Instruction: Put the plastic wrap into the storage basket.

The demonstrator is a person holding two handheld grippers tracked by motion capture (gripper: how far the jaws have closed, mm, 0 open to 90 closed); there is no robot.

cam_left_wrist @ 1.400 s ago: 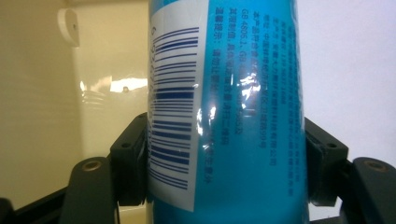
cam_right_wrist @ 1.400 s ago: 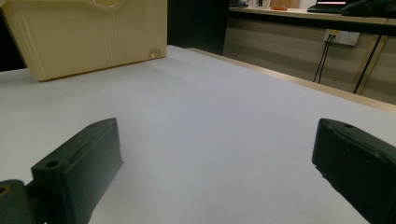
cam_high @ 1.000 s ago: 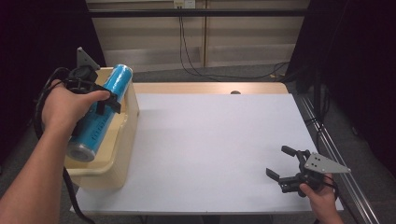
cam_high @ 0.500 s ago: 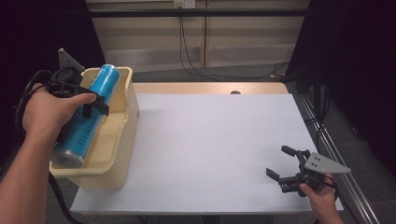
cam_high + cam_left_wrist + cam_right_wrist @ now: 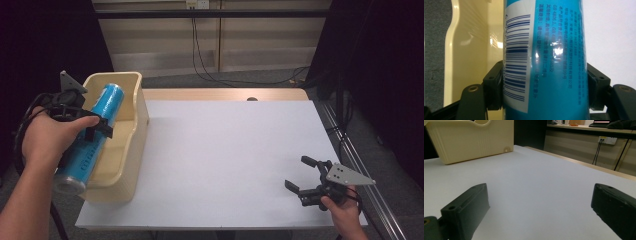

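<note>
Right gripper (image 5: 303,175) sits low at the near right corner of the white table (image 5: 225,150), jaws spread wide, nothing between them. In the right gripper view, bare tabletop runs between the jaws, with the cream bin (image 5: 471,140) beyond.

Left gripper (image 5: 89,126) at the near left, jaws clamped on the blue can (image 5: 95,132). Can is tilted, near end sticking out past the bin's front edge, far end over the bin (image 5: 131,135) interior. In the left gripper view, both pads press the can's sides, barcode facing the camera.

Bin stands on the table's left edge.
</note>
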